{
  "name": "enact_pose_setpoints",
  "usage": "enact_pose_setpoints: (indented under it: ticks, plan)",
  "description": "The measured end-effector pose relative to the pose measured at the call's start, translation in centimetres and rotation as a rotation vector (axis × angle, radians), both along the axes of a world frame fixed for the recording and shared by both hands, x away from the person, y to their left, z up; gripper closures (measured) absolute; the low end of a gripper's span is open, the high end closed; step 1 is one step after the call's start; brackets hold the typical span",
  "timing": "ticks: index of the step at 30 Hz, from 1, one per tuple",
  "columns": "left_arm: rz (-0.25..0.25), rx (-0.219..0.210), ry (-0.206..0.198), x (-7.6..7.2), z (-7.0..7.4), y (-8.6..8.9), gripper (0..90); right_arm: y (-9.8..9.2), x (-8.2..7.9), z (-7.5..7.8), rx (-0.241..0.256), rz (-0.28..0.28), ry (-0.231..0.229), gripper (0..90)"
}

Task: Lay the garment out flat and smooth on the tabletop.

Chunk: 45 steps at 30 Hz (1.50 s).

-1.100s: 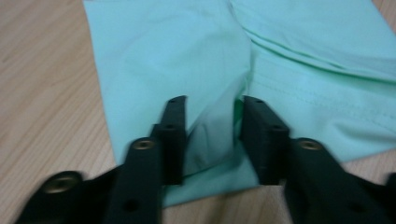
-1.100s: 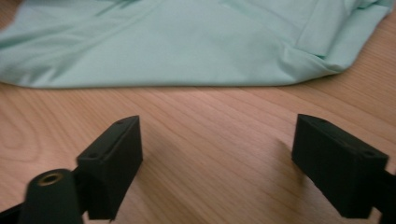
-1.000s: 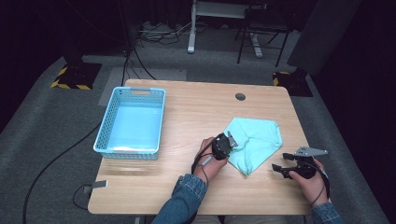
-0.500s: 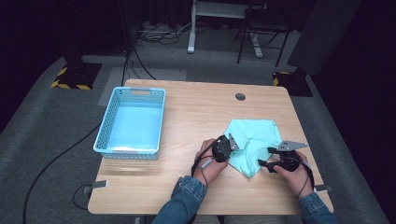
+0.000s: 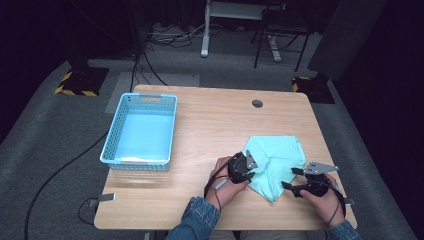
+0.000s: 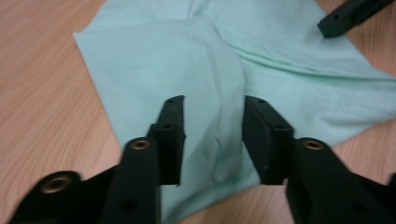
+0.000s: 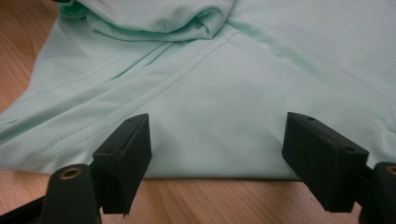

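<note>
My right claw (image 5: 291, 179) has moved in to the cloth (image 5: 276, 160), jaws wide at its near edge, gripping nothing. My left claw (image 5: 248, 167) straddles a fold, part open. Cloth lies on the surface (image 5: 210, 125), right of the basket (image 5: 141, 131).

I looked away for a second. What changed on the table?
The right gripper moved left to the mint cloth's near edge, jaws open, gripping nothing. The left gripper stayed over the cloth's left side; the blue basket did not move.
</note>
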State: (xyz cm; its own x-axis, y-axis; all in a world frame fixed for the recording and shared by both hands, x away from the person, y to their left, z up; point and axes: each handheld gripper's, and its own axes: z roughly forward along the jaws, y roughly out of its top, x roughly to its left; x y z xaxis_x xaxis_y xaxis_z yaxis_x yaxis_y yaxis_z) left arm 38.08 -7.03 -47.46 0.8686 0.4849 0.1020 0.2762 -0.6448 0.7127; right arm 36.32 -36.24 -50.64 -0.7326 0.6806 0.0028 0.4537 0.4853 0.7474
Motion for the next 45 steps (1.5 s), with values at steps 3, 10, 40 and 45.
enact_pose_setpoints:
  ticks: [3,10,40,45]
  plan:
    - [-0.001,-0.011,-0.005,0.3,0.3,-0.6,50.1,0.0,0.0,0.0,-0.002,0.0,-0.003,23.9]
    - [-0.012,-0.011,-0.002,1.4,0.4,-2.2,46.7,0.0,0.0,0.0,-0.004,-0.002,-0.004,23.9]
    - [0.022,-0.007,-0.057,3.0,0.5,-3.1,85.5,-0.1,0.0,0.0,0.004,-0.003,0.003,24.1]
    - [0.059,-0.034,-0.091,3.0,2.0,-1.3,85.5,-0.5,0.0,0.3,0.002,-0.017,-0.008,25.3]
